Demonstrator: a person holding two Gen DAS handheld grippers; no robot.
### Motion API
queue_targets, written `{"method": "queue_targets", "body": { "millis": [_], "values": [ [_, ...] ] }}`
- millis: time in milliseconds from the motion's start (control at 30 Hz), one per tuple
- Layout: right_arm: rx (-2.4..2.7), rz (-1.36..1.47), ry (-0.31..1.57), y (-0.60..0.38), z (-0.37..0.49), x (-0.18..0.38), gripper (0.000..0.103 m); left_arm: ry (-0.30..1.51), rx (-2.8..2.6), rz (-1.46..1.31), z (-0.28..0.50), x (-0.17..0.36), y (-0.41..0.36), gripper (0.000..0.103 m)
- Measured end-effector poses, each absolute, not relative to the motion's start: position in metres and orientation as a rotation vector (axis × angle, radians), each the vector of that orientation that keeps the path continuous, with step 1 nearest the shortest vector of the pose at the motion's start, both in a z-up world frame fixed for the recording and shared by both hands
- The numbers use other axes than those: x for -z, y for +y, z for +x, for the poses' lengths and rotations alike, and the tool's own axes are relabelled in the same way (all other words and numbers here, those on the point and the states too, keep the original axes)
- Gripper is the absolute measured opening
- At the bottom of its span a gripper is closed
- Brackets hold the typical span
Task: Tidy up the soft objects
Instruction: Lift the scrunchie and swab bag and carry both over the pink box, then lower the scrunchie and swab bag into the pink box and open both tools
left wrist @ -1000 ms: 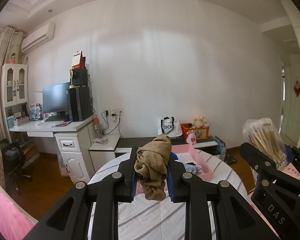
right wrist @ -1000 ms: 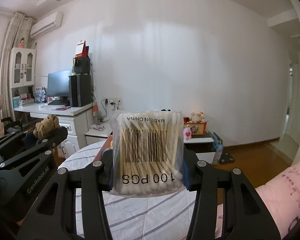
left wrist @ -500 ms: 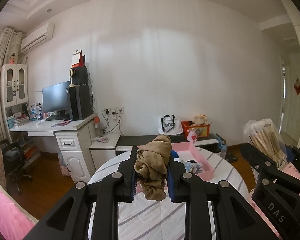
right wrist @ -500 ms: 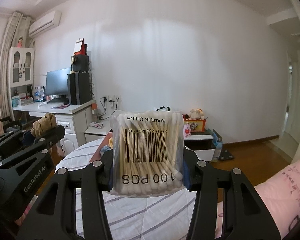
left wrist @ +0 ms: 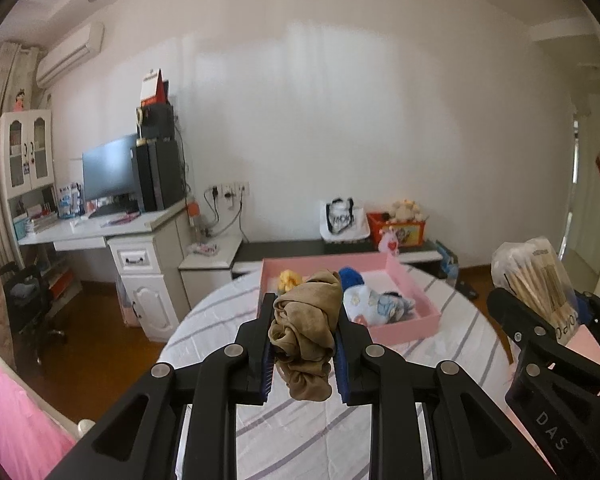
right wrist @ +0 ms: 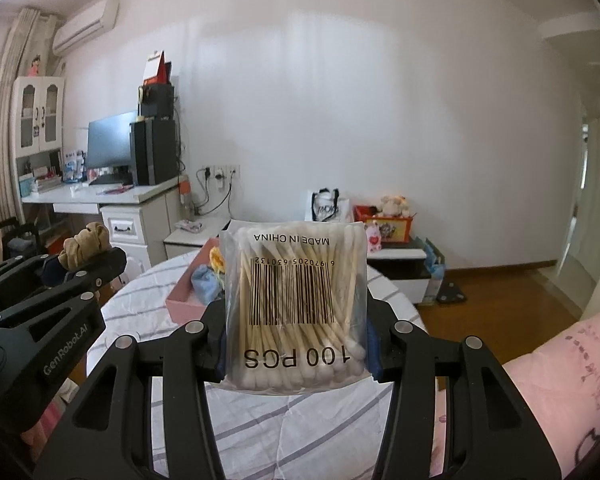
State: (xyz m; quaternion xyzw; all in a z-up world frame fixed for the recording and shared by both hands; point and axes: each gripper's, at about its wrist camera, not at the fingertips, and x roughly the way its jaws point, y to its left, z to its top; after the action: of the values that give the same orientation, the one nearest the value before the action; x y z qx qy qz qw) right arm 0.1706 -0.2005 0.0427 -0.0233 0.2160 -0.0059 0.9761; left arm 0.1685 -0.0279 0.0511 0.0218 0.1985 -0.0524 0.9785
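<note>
Cloth (left wrist: 305, 330), brown and all bunched up, was pinched between the blue pads of the left gripper (left wrist: 305, 344). It was held up in the air over the round table (left wrist: 308, 432), which had a white cover with grey stripes. A bit of the cloth hung down below the pads.

The right gripper (right wrist: 296, 344) pinched a clear bag of cotton swabs (right wrist: 296, 304) from both sides. The bag stood up straight, but its words were upside down. It read "100 PCS" and "MADE IN CHINA" and had a black bar code. In the left wrist view the same bag (left wrist: 534, 276) showed at the right edge, sticking up out of the other gripper.

A pink tray (left wrist: 416, 322) sat on the far part of the table, past both grippers. Soft things lay inside it: a small yellow toy (left wrist: 289, 279), something fuzzy and blue (left wrist: 352, 277), and a pale blue cloth with little flowers (left wrist: 380, 304).

By the wall stood a white desk (left wrist: 100, 228) with a dark screen (left wrist: 108, 168) on it. A pink blanket (right wrist: 564, 364) lay at the right side.
</note>
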Motion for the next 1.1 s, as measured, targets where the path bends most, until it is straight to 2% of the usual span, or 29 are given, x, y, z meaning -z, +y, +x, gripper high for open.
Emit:
{"method": "queue_targets", "body": {
  "millis": [533, 1100],
  "values": [
    [-0.057, 0.041, 0.685, -0.224, 0.272, 0.030, 0.046, 0.634, 0.081, 0.050, 0.320, -0.036, -0.057, 0.021],
    [0.043, -0.043, 0.674, -0.259, 0.376, 0.013, 0.046, 0.653, 0.198, 0.087, 0.503, -0.101, -0.065, 0.021]
  ]
}}
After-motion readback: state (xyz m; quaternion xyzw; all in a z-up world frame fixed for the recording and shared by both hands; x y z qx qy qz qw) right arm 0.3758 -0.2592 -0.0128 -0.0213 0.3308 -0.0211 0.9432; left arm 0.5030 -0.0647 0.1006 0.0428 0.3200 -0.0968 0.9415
